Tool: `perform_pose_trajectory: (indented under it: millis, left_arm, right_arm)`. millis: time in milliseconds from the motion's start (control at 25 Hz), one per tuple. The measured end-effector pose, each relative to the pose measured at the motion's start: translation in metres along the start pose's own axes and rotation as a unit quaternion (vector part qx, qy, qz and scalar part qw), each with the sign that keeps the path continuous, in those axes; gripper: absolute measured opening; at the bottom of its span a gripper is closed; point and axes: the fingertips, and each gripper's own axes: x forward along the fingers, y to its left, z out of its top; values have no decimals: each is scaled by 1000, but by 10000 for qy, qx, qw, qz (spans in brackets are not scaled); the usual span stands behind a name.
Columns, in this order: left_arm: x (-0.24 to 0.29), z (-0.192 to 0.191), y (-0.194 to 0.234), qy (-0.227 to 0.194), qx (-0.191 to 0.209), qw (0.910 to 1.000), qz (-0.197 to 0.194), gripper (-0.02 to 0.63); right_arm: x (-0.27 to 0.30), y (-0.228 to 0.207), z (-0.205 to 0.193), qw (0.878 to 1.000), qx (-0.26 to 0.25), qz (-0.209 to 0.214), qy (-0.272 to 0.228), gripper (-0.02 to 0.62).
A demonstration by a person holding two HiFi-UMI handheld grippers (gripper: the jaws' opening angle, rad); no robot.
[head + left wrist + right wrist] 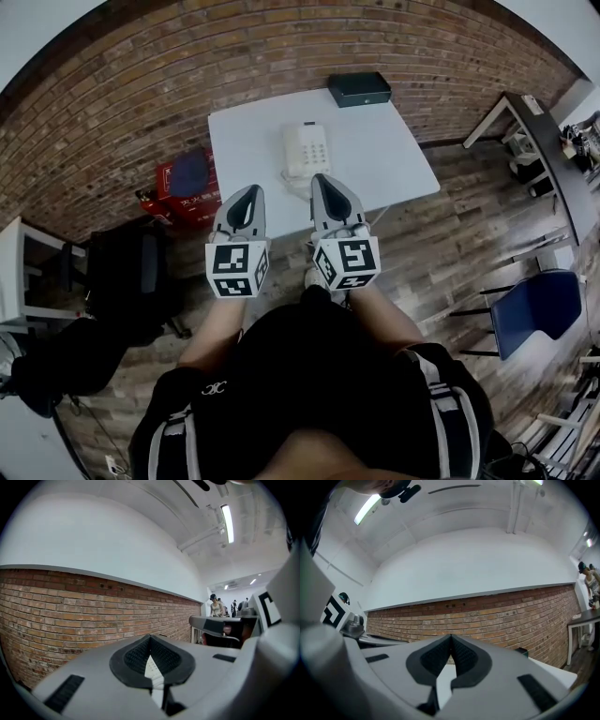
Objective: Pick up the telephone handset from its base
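1. My right claw [322, 180] has its jaws pressed together with nothing between them. In the right gripper view the ribbed pads meet at the tip, with only the brick wall beyond.
2. My left claw [249, 192] is likewise closed and empty. It is held beside the right one, and both point away from me toward the table [394, 159].
3. The telephone [307, 150] sits on the white table straight ahead of my right claw. In the head view that claw's tip comes just up to the phone's near edge. I cannot tell how far above the tabletop it hangs.
4. The handset [293, 150] appears to rest in its base on the phone's left side, with the keypad to its right. Its long axis runs away from me, near end to far end.
5. My right claw is the nearer one. The left claw sits off to the handset's left and a little further back. I judge that the right jaws must open and then straddle the handset across its narrow width.
6. A dark green box [359, 89] lies closed at the table's far edge, well apart from the phone, and its contents are hidden.
7. A red case [187, 208] sits on the floor left of the table with something dark blue on it.
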Motion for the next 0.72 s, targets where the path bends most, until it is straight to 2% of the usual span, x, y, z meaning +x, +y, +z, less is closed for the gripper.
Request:
perform_pose_trajectory:
  millis: [720]
  left_arm:
    - [148,10,8,305,-125,9987,392,2]
  right_arm:
    - [118,-95,-24,9972,256,582,389,-3]
